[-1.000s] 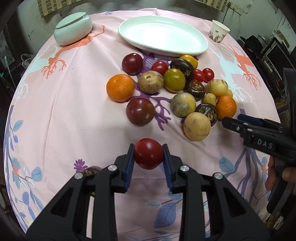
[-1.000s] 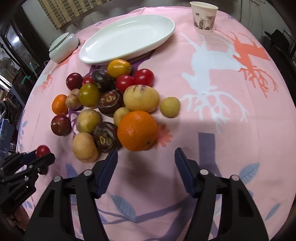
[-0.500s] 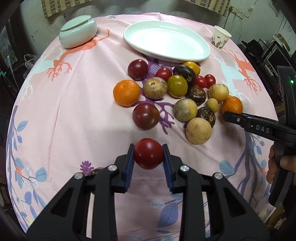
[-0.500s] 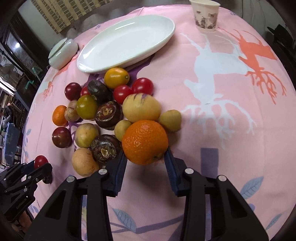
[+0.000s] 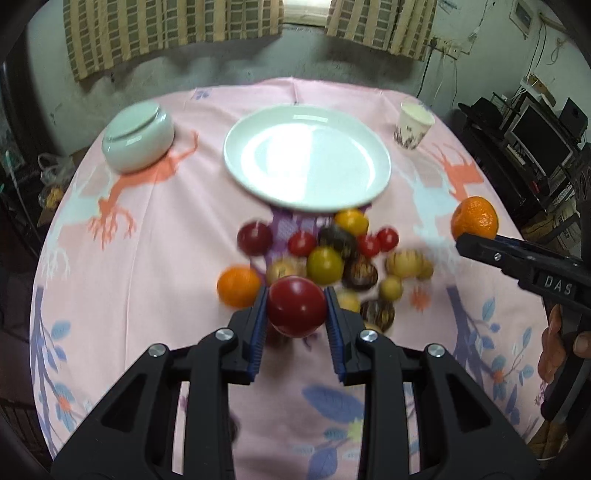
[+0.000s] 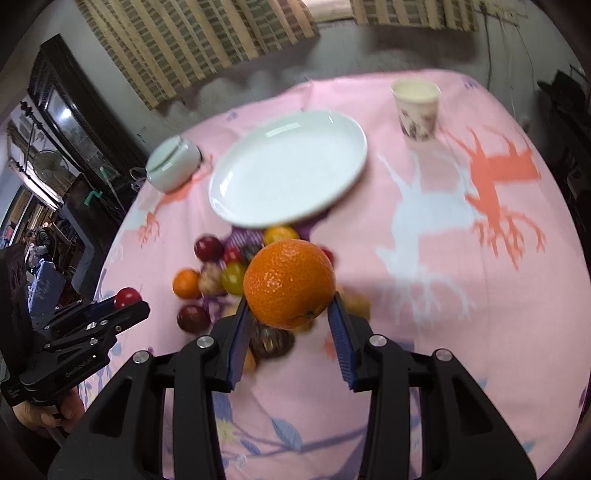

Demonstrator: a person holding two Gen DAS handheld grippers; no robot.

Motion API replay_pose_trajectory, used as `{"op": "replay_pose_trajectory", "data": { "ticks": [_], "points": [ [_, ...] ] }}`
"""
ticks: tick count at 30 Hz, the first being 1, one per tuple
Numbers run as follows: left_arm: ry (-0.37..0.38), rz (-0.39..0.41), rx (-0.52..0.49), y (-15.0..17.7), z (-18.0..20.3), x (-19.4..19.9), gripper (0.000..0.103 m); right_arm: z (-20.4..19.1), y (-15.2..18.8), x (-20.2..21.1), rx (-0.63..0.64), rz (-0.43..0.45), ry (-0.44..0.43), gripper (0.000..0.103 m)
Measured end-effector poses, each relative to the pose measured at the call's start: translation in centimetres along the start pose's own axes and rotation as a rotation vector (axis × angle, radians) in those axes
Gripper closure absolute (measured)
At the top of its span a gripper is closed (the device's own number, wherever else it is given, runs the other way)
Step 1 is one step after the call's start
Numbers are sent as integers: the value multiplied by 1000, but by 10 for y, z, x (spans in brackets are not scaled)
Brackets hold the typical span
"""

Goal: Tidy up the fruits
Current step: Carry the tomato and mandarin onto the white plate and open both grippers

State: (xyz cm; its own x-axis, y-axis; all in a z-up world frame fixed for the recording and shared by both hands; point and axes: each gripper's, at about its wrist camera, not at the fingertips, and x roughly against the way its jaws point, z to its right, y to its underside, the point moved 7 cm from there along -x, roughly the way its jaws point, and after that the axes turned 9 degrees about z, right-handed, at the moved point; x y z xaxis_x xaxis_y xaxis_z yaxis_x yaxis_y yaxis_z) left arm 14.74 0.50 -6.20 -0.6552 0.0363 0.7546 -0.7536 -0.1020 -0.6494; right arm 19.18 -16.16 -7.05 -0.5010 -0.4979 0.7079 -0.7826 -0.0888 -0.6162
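Carry step: left claw (image 5: 296,311) is clamped on a red fruit (image 5: 296,306), right claw (image 6: 289,309) on an orange (image 6: 289,283); next, lower both onto the white plate (image 5: 258,184) ahead.

1. I see a pink tablecloth (image 5: 155,258) with printed deer and leaves covering the round table.
2. A lidded pale-green ceramic pot (image 5: 137,144) sits at the far left of the cloth.
3. A paper cup (image 6: 416,110) stands upright at the far right.
4. Striped curtains (image 5: 166,33) hang on the wall behind.
5. Dark electronics (image 5: 539,136) fill a shelf off to the right.
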Motion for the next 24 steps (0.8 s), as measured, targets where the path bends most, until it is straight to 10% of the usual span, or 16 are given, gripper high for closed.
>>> {"op": "replay_pose_trajectory", "data": {
  "ticks": [17, 21, 24],
  "points": [
    [-61, -79, -13, -99, -24, -179, 72, 16, -82, -153, 134, -105, 50, 61],
    [-77, -52, -3, -105, -28, -184, 29, 24, -89, -167, 113, -99, 96, 60],
    [-76, -32, -24, -108, -26, -171, 29, 25, -93, -161, 91, -77, 82, 59]
  ]
}}
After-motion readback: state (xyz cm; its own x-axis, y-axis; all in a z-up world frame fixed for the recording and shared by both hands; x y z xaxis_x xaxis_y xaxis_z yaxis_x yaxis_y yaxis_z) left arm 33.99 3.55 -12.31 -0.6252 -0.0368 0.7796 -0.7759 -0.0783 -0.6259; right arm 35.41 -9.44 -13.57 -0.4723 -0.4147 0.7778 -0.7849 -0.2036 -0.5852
